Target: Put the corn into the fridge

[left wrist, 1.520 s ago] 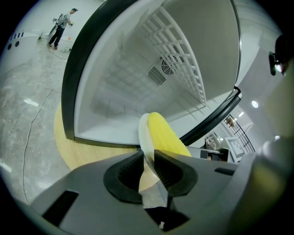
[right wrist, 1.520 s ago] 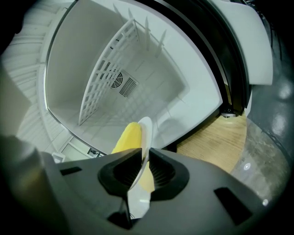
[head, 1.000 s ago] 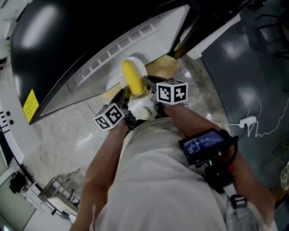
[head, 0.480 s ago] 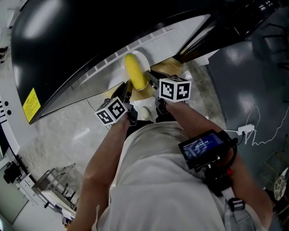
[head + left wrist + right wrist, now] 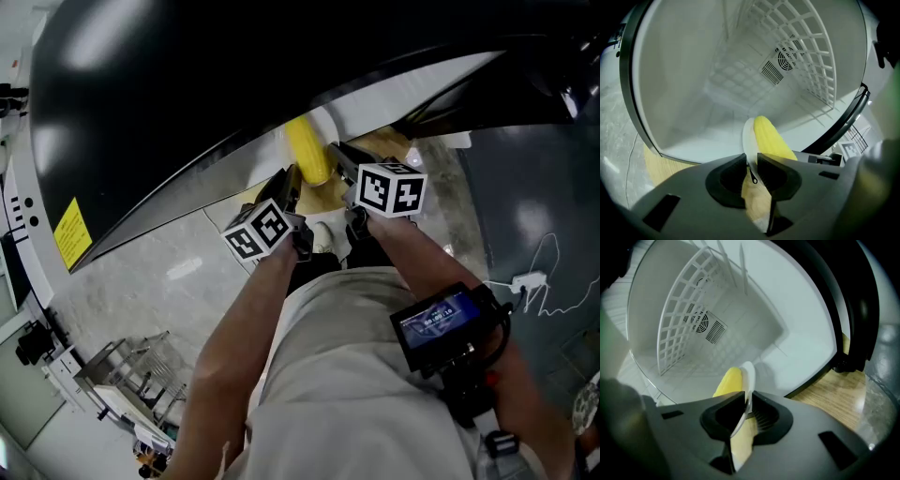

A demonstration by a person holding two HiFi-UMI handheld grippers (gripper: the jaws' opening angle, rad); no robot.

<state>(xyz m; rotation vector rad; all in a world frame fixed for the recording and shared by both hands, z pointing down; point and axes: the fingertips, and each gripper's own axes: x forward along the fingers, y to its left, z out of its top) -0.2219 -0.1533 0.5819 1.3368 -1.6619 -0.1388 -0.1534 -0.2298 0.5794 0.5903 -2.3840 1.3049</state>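
Yellow sticker (image 5: 71, 233): far left in the head view, on the rim of a glossy black panel (image 5: 169, 84) that fills the upper left
Floor (image 5: 159, 272): pale, stone-patterned, below the black panel
Left gripper (image 5: 291, 180): just left of the corn, marker cube nearer the person; in the left gripper view (image 5: 750, 159) its jaws are clenched on the near left rim of the plate (image 5: 747, 138), with the rim running edge-on between the two dark pads
Plate: white and thin, carried between the two grippers at the mouth of the fridge; in the right gripper view (image 5: 749, 376) it shows edge-on
Corn (image 5: 307, 150): yellow, lying on the plate between the grippers, its long axis pointing away from the person into the opening; it sits right of the rim in the left gripper view (image 5: 769, 139) and left of the rim in the right gripper view (image 5: 727, 381)
Fridge interior (image 5: 689, 89): white walls, a white wire grid (image 5: 806, 51) at upper right, a round fan vent (image 5: 783, 60) on the far wall
Right gripper (image 5: 341, 156): just right of the corn; in its own view (image 5: 746, 404) the jaws grasp the plate's opposite rim
Wooden surface (image 5: 841, 390): light brown, under the fridge's front edge on the right
Screen device (image 5: 441, 321): strapped on the person's right forearm, lit
Cable (image 5: 548, 272): white, far right, on a dark floor
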